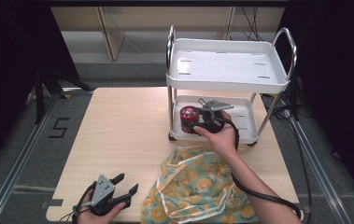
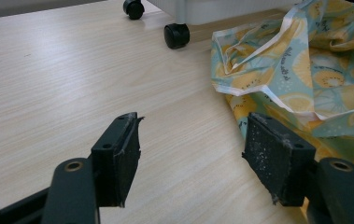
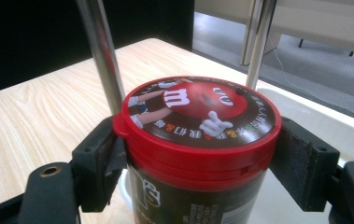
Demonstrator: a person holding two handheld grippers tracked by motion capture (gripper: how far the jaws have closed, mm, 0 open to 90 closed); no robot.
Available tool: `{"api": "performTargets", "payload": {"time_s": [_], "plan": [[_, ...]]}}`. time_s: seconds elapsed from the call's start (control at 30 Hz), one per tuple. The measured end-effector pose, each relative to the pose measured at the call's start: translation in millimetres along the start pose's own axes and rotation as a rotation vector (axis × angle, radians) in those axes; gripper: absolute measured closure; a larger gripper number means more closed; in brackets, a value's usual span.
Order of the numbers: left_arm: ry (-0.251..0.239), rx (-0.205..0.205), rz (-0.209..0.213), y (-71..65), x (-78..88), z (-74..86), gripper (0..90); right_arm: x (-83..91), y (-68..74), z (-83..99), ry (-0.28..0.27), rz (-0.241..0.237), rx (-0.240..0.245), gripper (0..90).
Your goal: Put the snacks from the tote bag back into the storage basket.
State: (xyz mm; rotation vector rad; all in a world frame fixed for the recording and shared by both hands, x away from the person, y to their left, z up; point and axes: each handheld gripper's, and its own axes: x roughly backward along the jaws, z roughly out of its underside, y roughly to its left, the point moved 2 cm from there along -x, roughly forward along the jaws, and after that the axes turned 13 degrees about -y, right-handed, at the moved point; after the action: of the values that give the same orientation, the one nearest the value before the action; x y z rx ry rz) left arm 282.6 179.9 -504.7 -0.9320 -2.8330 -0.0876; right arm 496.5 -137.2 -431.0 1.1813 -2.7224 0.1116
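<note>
A candy can with a red lid [image 1: 187, 113] [image 3: 198, 116] stands upright at the left end of the lower shelf [image 1: 248, 127] of a small white cart. My right gripper [image 1: 194, 125] [image 3: 198, 154] is shut on it, one pad pressed to each side just under the lid. I cannot tell whether the can rests on the shelf. My left gripper [image 1: 127, 183] [image 2: 191, 154] hovers open near the table's front left edge with nothing between its pads.
The two-tier cart's top tray [image 1: 226, 65] sits bare, and chrome posts [image 3: 101, 51] rise just behind the can. A yellow-and-teal patterned cloth [image 1: 198, 186] [image 2: 296, 70] lies crumpled at the front, right of the left gripper. A cart castor [image 2: 176, 36] rests on the wooden table [image 1: 123, 130].
</note>
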Motion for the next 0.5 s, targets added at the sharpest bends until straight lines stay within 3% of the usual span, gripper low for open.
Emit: {"api": "performTargets", "payload": {"time_s": [0.03, 0.1, 0.3, 0.5], "plan": [[-0.001, 0.003, 0.000, -0.1, -0.1, 0.1, 35.2, -0.1, 0.9, -0.3, 0.000, 0.002, -0.020, 26.0], [0.011, -0.002, -0.008, -0.1, 1.0, -0.2, 35.2, -1.9, -0.9, -0.3, 0.003, 0.000, 0.004, 26.0], [0.009, 0.013, -0.013, -0.9, 1.3, -0.2, 35.2, -3.5, -1.1, 0.1, 0.014, 0.011, -0.027, 26.0], [0.012, -0.001, -0.011, 0.0, 1.7, -0.6, 35.2, -6.8, -4.9, 2.0, 0.018, 0.021, -0.016, 26.0]]}}
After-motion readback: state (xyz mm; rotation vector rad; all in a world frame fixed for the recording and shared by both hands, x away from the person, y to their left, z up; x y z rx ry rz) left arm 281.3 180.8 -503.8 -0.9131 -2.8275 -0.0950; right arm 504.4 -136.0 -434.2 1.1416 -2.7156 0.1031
